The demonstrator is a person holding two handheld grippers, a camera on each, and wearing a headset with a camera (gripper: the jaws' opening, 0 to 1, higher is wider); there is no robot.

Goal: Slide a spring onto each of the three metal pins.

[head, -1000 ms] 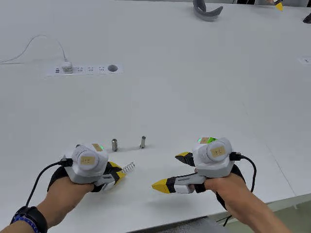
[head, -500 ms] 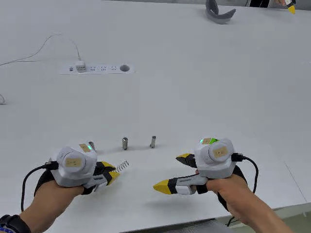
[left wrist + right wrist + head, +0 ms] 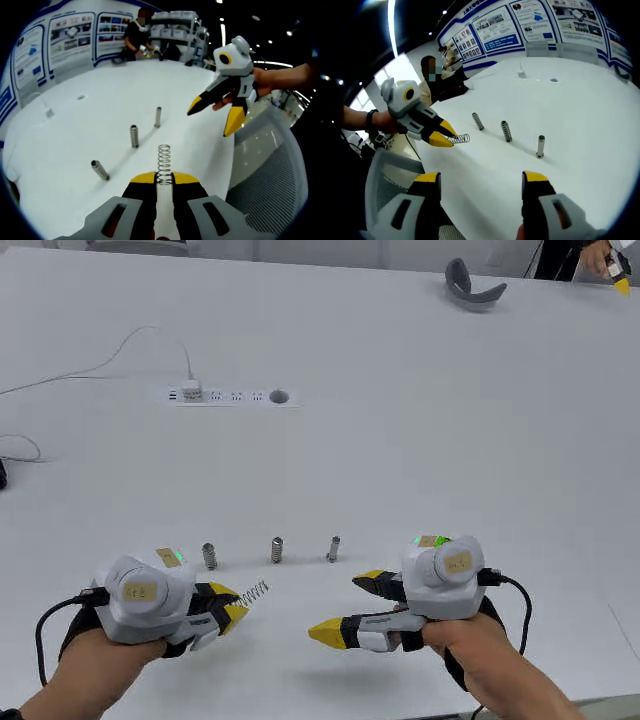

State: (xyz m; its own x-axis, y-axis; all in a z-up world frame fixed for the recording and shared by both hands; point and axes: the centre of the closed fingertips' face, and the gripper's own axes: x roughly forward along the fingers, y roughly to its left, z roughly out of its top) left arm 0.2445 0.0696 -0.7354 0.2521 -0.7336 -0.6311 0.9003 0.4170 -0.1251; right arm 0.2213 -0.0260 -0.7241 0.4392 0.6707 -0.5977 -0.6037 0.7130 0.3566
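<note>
Pinching a spring (image 3: 255,591), the left gripper (image 3: 235,606) hovers; right gripper (image 3: 345,606) jaws stand spread.

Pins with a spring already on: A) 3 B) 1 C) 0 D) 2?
D: in the head view the left pin and middle pin wear coils, the right pin is bare, and the left tongs hold a spring.

Place: I work in a lab-like hall.
Walls: blue-edged poster boards (image 3: 65,32).
Far: shelves (image 3: 177,22) of boxes.
My surface (image 3: 400,460): wide, white, with power strip (image 3: 225,396).
</note>
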